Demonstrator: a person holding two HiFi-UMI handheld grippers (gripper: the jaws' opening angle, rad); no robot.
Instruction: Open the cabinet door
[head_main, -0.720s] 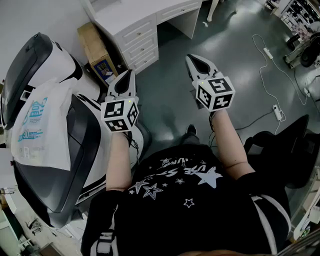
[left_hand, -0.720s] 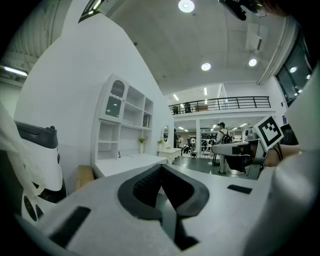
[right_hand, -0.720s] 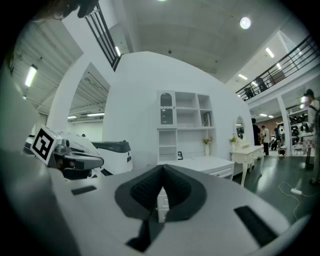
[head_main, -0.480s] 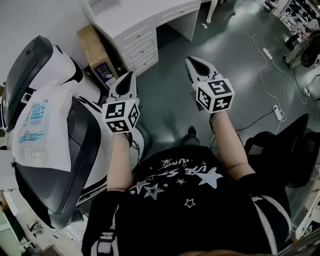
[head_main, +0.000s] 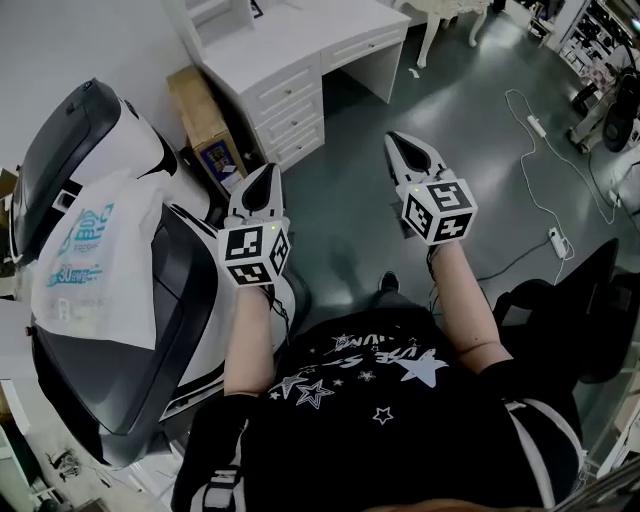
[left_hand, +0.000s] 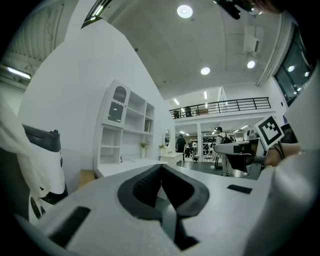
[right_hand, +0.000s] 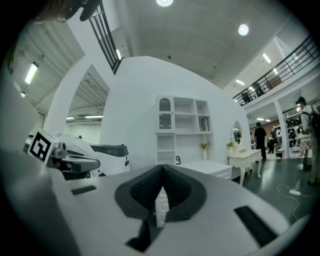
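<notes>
- Head view, claws: two. The left claw (head_main: 268, 175) is at centre left and the right claw (head_main: 395, 142) is right of centre. Both are held level above the floor (head_main: 350, 230). Each has its jaws clenched tip to tip with nothing between them.
- Cabinet door (right_hand: 165, 106): one seen.
  - It is arched and glazed, in the top left compartment of the white shelf unit (right_hand: 185, 132).
  - In the right gripper view it sits at centre, above the claw. In the left gripper view it is left of centre.
  - It is well apart from both claws, untouched, and appears closed.
- Handling, as a judgement:
  - The door looks like a stiff painted frame round a pane, probably light on its hinges, and it should swing rather than slide.
  - The pane is fragile, and the paint is smooth and likely slippery under the pads.
  - Take hold at a knob or at the free edge of the frame, never on the glass.
  - No knob can be made out from here, and the hinged side cannot be told.
- Worktop (head_main: 290, 45): one, white, at upper centre of the head view. It carries the shelf unit.
- Drawers: three stacked in the pedestal (head_main: 285, 100), and one long drawer (head_main: 365, 45) under the worktop.
- Cardboard box (head_main: 195, 105): one, brown, just beside the pedestal.
- Plastic bag (head_main: 100, 250): one, white with blue print. It is draped over the large white and black machine (head_main: 70, 150) at the left.
</notes>
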